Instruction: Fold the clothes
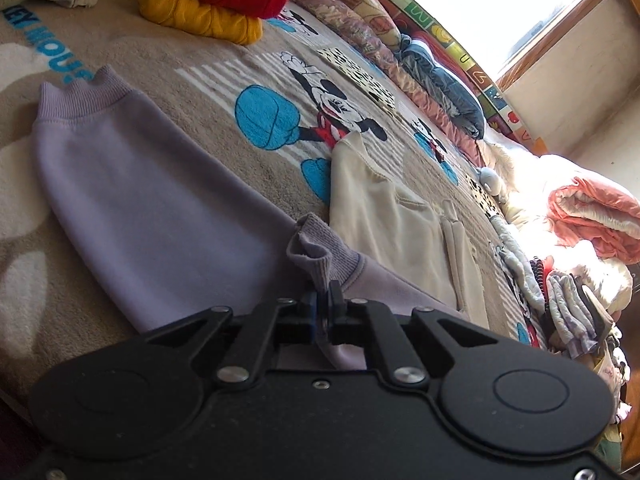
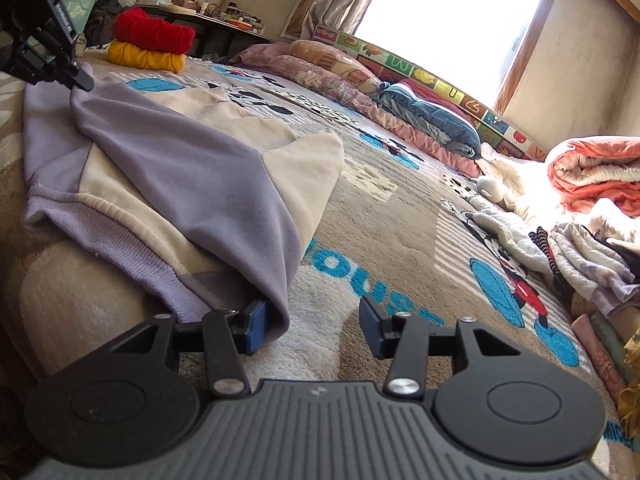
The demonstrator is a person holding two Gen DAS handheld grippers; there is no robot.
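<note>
A lilac-and-cream sweatshirt [image 2: 176, 168] of soft matt fleece with ribbed knit cuffs is seen on a fuzzy, towelling-like bedspread [image 2: 360, 216]. Matt black plastic and bright metal rivets are shown on the right hand-held gripper [image 2: 312, 328].

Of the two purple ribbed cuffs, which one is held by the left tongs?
The near cuff, pinched upright in the shut left tongs. The far cuff lies flat and free on the blanket.

Sweatshirt [image 2: 192, 168], lilac sleeves and ribbed hem with cream body, spread flat on the bed, one sleeve folded diagonally across the body, its ribbed cuff [image 1: 320, 252] bunched and raised; other sleeve [image 1: 140, 184] lies extended flat.
</note>
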